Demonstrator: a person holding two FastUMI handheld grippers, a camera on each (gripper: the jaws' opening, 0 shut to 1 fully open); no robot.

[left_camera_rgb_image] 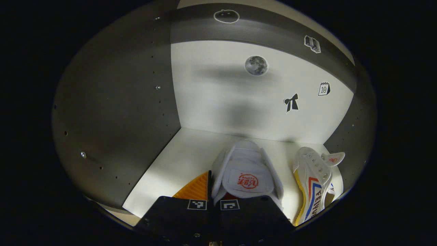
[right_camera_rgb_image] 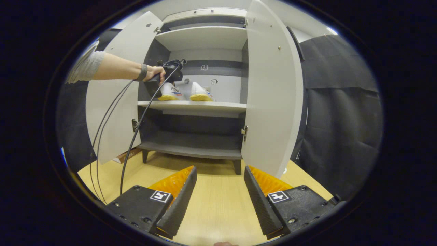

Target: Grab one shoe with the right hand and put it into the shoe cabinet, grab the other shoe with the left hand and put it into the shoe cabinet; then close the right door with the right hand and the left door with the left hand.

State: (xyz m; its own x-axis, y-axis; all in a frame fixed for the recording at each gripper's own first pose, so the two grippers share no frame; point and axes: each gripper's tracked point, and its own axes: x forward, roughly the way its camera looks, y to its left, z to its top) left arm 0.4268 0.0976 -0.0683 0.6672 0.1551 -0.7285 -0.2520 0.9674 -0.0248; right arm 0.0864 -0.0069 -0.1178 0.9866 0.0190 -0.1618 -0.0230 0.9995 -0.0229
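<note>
Floor (right_camera_rgb_image: 218, 205) of pale wood lies under the right gripper (right_camera_rgb_image: 220, 194), whose fingers stand wide apart and hold nothing. Beyond it stands the cabinet (right_camera_rgb_image: 205, 37) on short legs, with both doors swung open: the left door (right_camera_rgb_image: 112, 112) and the right door (right_camera_rgb_image: 273, 102), white on the inside. Black cloth (right_camera_rgb_image: 341, 119) hangs to the right of the cabinet. On the middle shelf (right_camera_rgb_image: 194, 106) two shoes sit side by side, heels toward the room. A hand (right_camera_rgb_image: 155, 72) with a grey sleeve reaches in from the left and holds the left gripper (right_camera_rgb_image: 160, 82) at the left shoe (right_camera_rgb_image: 170, 92); cables hang from it down to the floor.

In the left gripper view the fingers are nearly together on the heel of the left shoe, which is white with a red logo on the tongue. The right shoe (left_camera_rgb_image: 315, 181) lies just beside it, white with a yellow sole and red and blue stripes. Behind them the back wall (left_camera_rgb_image: 222, 102) is white with small stickers.
</note>
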